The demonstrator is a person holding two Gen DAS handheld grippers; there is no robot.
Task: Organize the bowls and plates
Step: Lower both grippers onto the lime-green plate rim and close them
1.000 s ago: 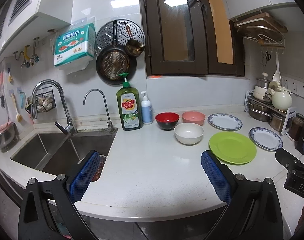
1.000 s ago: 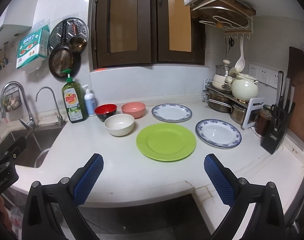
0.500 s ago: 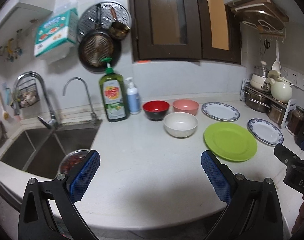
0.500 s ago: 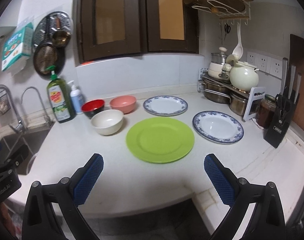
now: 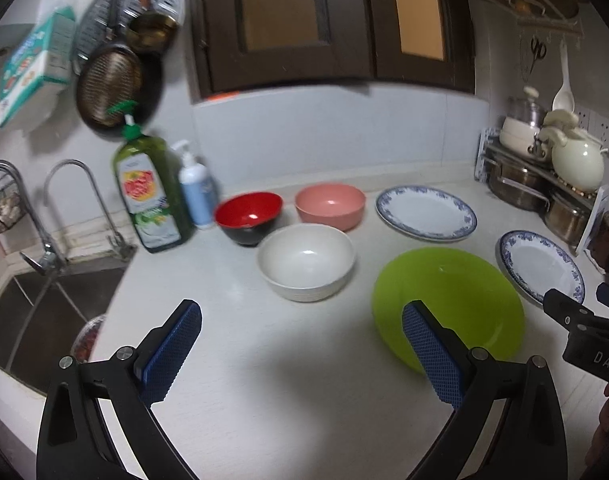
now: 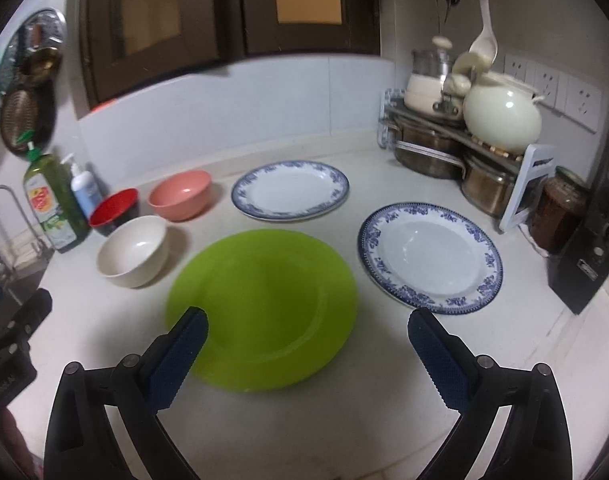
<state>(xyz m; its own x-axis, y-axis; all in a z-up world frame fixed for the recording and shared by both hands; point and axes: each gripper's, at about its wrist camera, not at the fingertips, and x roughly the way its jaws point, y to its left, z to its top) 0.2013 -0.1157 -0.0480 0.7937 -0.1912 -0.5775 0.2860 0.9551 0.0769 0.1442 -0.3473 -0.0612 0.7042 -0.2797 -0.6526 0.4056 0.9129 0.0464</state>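
Left gripper (image 5: 302, 350) held wide apart and empty above the front part of the white counter (image 5: 264, 360), blue pads (image 5: 172, 350) clear of every dish. Right gripper (image 6: 306, 354) likewise spread wide, nothing between its pads, poised over the counter's front edge at the near rim of the green plate (image 6: 264, 304). Left pad of that gripper overlapping the plate's near-left rim in view; contact impossible to judge.

Green plate lay flat near the middle of the counter. Just beyond it to the left, sat upright, the white bowl (image 5: 306, 262), close to the plate but apart from it. To the right of the green plate, toward the counter's right edge, lay a blue-rimmed plate (image 6: 430, 258). Farther back, a second blue-rimmed plate (image 6: 290, 190) flat near the back wall. Left of it, the pink bowl (image 5: 330, 205), then the red bowl (image 5: 249, 216), side by side and nearly touching.

At the back left, by the sink (image 5: 36, 320), stood the green dish soap bottle (image 5: 150, 188) with a small white pump bottle (image 5: 194, 188) beside it. In the back right corner, a rack of pots (image 6: 456, 148) topped by a cream pot (image 6: 502, 114).
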